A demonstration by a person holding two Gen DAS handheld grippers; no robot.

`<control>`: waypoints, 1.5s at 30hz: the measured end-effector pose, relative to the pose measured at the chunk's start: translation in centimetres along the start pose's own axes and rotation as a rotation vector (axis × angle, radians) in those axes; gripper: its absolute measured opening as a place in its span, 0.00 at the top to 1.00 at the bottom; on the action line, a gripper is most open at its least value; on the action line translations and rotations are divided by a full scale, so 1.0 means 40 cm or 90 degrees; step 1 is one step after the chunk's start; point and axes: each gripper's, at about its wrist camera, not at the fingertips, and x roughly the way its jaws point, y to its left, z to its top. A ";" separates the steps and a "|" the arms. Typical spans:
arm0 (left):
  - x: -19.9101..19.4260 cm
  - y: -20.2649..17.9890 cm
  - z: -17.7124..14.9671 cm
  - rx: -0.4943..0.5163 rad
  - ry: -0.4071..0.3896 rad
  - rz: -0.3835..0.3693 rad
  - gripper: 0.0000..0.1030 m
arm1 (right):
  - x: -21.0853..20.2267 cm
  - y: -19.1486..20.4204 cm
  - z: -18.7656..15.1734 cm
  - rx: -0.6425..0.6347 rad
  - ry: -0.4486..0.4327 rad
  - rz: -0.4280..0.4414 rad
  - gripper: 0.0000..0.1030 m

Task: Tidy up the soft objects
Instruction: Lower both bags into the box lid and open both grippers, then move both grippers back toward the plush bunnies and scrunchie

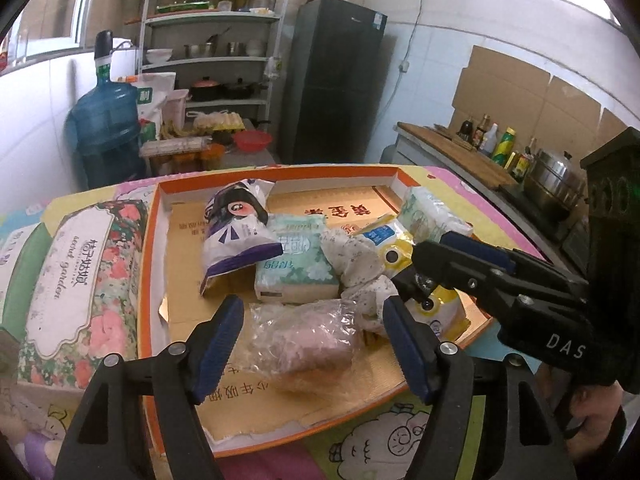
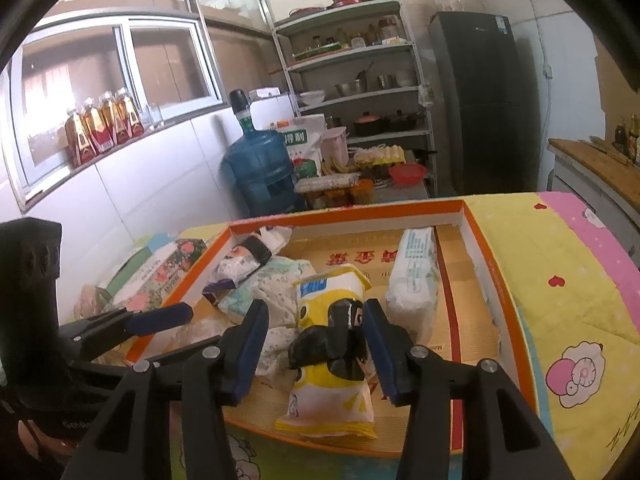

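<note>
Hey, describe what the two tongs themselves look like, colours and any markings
Both tongs are matte black plastic. The left tongs have two angular fingers lined with ribbed dark blue pads and silver screw heads at the pivots. The right tongs are built the same. Seen from the left wrist view, the right unit's black body carries white letters "DAS". No cables show. A dark sleeve cuff shows beneath it.

The right tool (image 2: 316, 344) straddles a yellow packet (image 2: 332, 368) inside the orange-rimmed tray (image 2: 484, 248).
</note>
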 end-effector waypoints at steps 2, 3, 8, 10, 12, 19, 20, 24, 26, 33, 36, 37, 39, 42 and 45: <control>-0.008 -0.001 0.002 0.001 -0.004 0.001 0.28 | -0.010 -0.003 0.002 0.005 -0.012 0.001 0.53; -0.012 -0.002 0.003 0.003 -0.006 0.001 0.28 | -0.013 -0.005 0.002 0.007 -0.014 0.000 0.53; -0.035 -0.008 0.010 0.008 -0.019 0.007 0.28 | -0.026 -0.010 0.003 0.011 -0.030 -0.005 0.53; -0.052 -0.009 0.011 0.010 -0.027 0.009 0.28 | -0.031 -0.007 0.004 0.009 -0.037 -0.006 0.53; -0.069 -0.010 0.013 0.011 -0.034 0.012 0.28 | -0.037 -0.004 0.004 0.005 -0.046 -0.006 0.53; -0.127 0.007 0.007 0.005 -0.056 0.017 0.28 | -0.055 0.019 0.004 -0.015 -0.070 0.005 0.53; -0.133 0.010 0.006 0.004 -0.057 0.018 0.28 | -0.058 0.023 0.005 -0.017 -0.074 0.009 0.53; -0.169 0.024 -0.002 -0.003 -0.067 0.021 0.28 | -0.076 0.041 0.007 -0.025 -0.092 0.029 0.53; -0.187 0.031 -0.005 -0.005 -0.071 0.022 0.28 | -0.083 0.050 0.007 -0.026 -0.093 0.031 0.53; -0.240 0.054 -0.014 -0.010 -0.089 0.027 0.28 | -0.129 0.099 0.003 -0.031 -0.101 0.035 0.53; -0.259 0.064 -0.021 -0.015 -0.094 0.027 0.28 | -0.146 0.126 0.001 -0.040 -0.103 0.037 0.53; -0.266 0.068 -0.025 -0.017 -0.095 0.027 0.28 | -0.154 0.139 0.000 -0.044 -0.104 0.038 0.53; -0.282 0.074 -0.034 -0.021 -0.099 0.028 0.28 | -0.166 0.159 -0.002 -0.047 -0.105 0.039 0.53; -0.305 0.089 -0.043 -0.026 -0.105 0.029 0.28 | -0.188 0.198 -0.008 -0.052 -0.109 0.048 0.53; -0.329 0.109 -0.054 -0.032 -0.110 0.029 0.28 | -0.204 0.235 -0.013 -0.058 -0.113 0.054 0.53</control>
